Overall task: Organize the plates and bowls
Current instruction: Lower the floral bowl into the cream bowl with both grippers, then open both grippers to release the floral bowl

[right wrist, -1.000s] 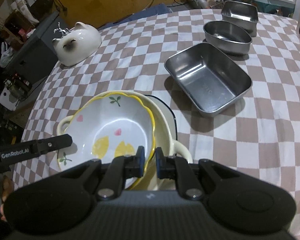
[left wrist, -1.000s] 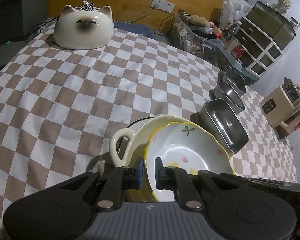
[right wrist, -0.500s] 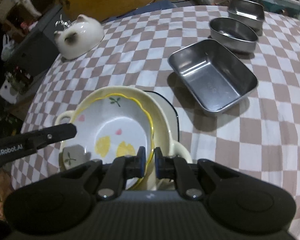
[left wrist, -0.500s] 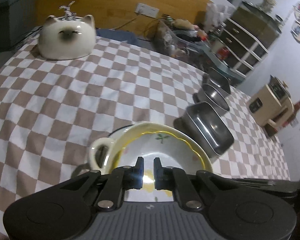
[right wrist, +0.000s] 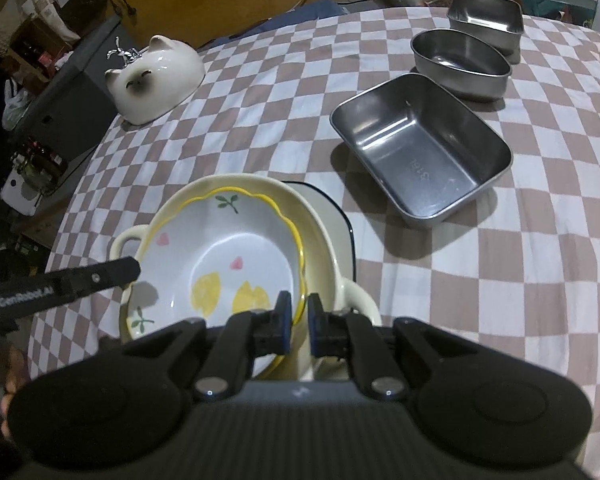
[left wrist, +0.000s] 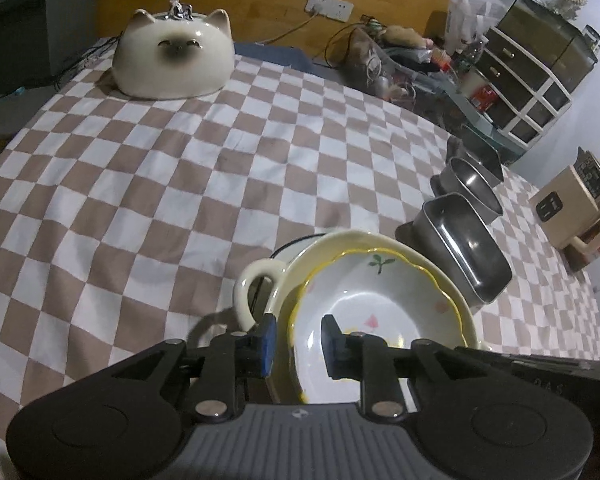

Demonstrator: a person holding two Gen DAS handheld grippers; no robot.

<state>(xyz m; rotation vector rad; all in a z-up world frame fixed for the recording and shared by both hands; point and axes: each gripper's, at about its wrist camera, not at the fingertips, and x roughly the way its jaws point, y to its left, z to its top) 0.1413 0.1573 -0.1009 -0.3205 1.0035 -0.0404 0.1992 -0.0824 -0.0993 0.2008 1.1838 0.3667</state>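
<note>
tablecloth (left wrist: 180,184): brown-white checks | scalloped bowl (right wrist: 220,256): white, yellow rim, pink hearts, green leaves | handled bowl (right wrist: 320,248): cream | rectangular tray (right wrist: 424,152): silver steel

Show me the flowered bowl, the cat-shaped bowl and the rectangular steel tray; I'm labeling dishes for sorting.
flowered bowl (right wrist: 220,256), right wrist view, on its white inner bottom.
cat-shaped bowl (left wrist: 174,62), left wrist view, on the cat's face.
rectangular steel tray (right wrist: 420,148), right wrist view, on its inner floor.

White lettering "GenRobot.AI" on the black finger of the left gripper (right wrist: 66,284). Stamped digits, apparently "316L", upside down, on the floor of the nearest steel tray (right wrist: 420,166).
</note>
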